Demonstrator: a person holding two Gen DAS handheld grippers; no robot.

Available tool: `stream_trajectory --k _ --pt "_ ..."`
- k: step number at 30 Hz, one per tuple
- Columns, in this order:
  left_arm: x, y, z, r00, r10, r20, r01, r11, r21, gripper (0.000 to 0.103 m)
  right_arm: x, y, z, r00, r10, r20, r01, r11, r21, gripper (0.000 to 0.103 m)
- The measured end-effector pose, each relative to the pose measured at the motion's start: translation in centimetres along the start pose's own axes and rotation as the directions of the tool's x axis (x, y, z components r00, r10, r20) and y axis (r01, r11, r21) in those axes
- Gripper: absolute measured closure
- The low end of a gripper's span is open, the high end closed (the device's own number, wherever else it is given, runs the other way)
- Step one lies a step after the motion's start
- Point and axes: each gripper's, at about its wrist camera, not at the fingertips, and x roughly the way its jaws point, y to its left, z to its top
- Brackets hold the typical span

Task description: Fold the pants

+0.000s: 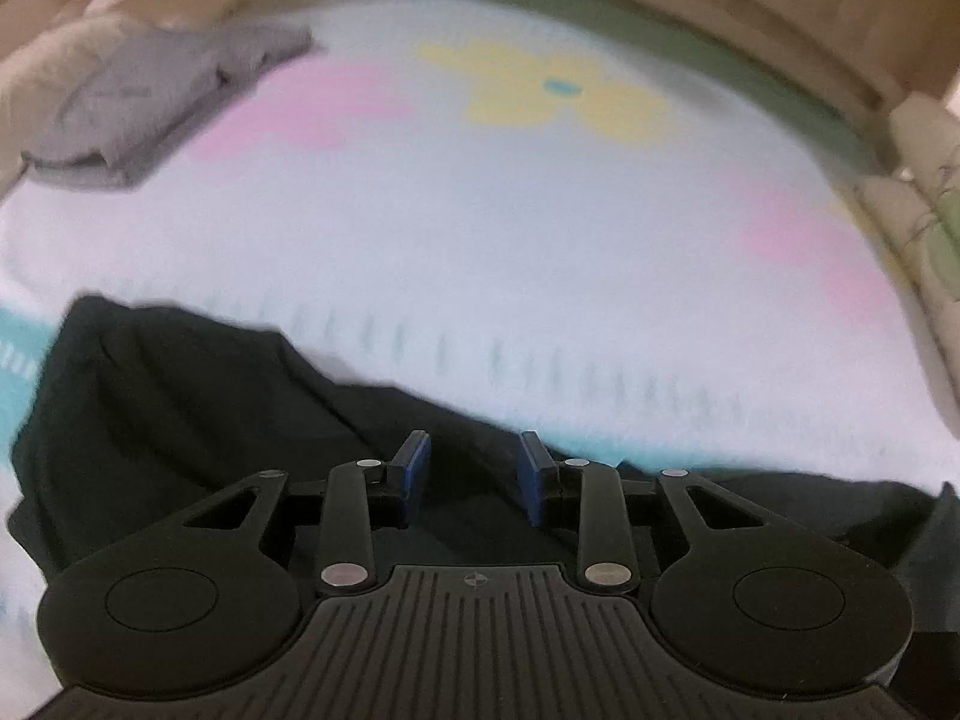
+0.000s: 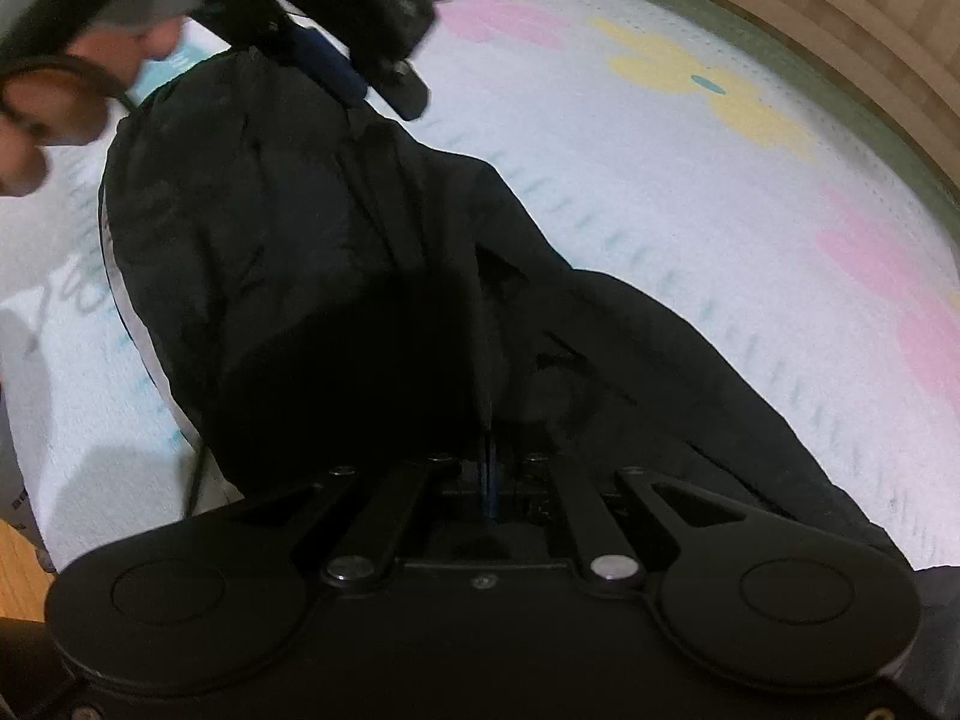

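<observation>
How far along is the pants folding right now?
Done: a grey garment lies folded on the mat. In hand: the right gripper is shut on the black pants; the left gripper also grips them. Left: the pants remain rumpled, unfolded.

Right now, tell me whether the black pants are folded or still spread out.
Not folded. The black pants lie rumpled and loosely bunched across the mat, with uneven creases and no neat edges. The grey garment beyond looks folded.

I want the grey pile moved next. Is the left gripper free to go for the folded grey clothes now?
Probably not yet. The left gripper has black pants fabric between its jaws. The mat toward the folded grey clothes looks bare.
</observation>
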Motion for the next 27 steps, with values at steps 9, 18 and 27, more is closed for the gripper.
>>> stream_trajectory --k 9,18,27 --pt "1.3 1.7 -0.4 0.997 -0.025 -0.08 0.019 0.997 -0.068 0.073 -1.7 -2.0 1.0 0.997 0.025 0.072 -0.031 0.996 0.085 0.071" --pt "-2.3 2.6 -1.2 0.999 0.047 0.015 -0.046 0.998 -0.045 0.072 -2.2 -4.2 4.1 0.985 0.05 0.165 -0.079 0.981 0.179 0.046" --pt "-2.0 4.9 -2.8 0.996 0.08 -0.041 -0.081 0.996 -0.025 0.072 1.4 -3.3 6.9 0.983 0.162 0.088 -0.178 0.959 0.223 0.047"
